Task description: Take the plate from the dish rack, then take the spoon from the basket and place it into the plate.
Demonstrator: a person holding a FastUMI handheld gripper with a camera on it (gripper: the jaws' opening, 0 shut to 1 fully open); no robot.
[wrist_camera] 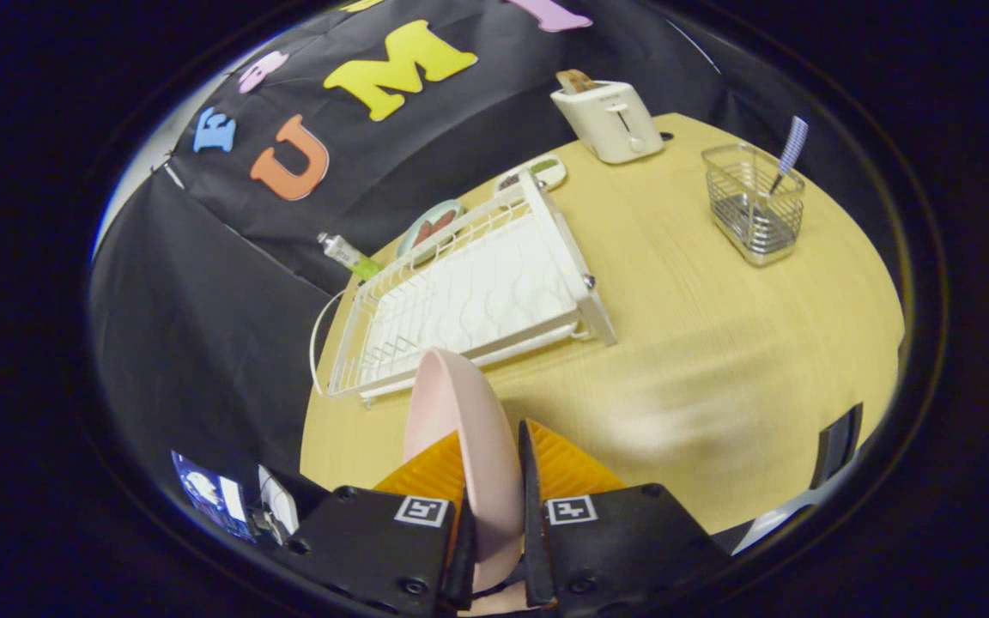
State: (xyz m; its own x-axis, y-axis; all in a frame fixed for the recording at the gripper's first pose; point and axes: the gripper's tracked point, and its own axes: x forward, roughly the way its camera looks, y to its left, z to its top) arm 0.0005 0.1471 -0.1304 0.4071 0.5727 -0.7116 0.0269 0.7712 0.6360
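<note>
The gripper-mounted fisheye looks forward and down over its fingers (537,463), across the table (718,343).

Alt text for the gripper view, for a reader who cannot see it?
The gripper is shut on a pink plate held on edge above a wooden table. Beyond it lies a white dish rack; farther off, a wire basket holds a spoon.

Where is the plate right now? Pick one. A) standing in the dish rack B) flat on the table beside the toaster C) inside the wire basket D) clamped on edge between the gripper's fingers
D: the plate stands on edge between the two fingers of the gripper, which press on it from both sides, just in front of the rack.
</note>
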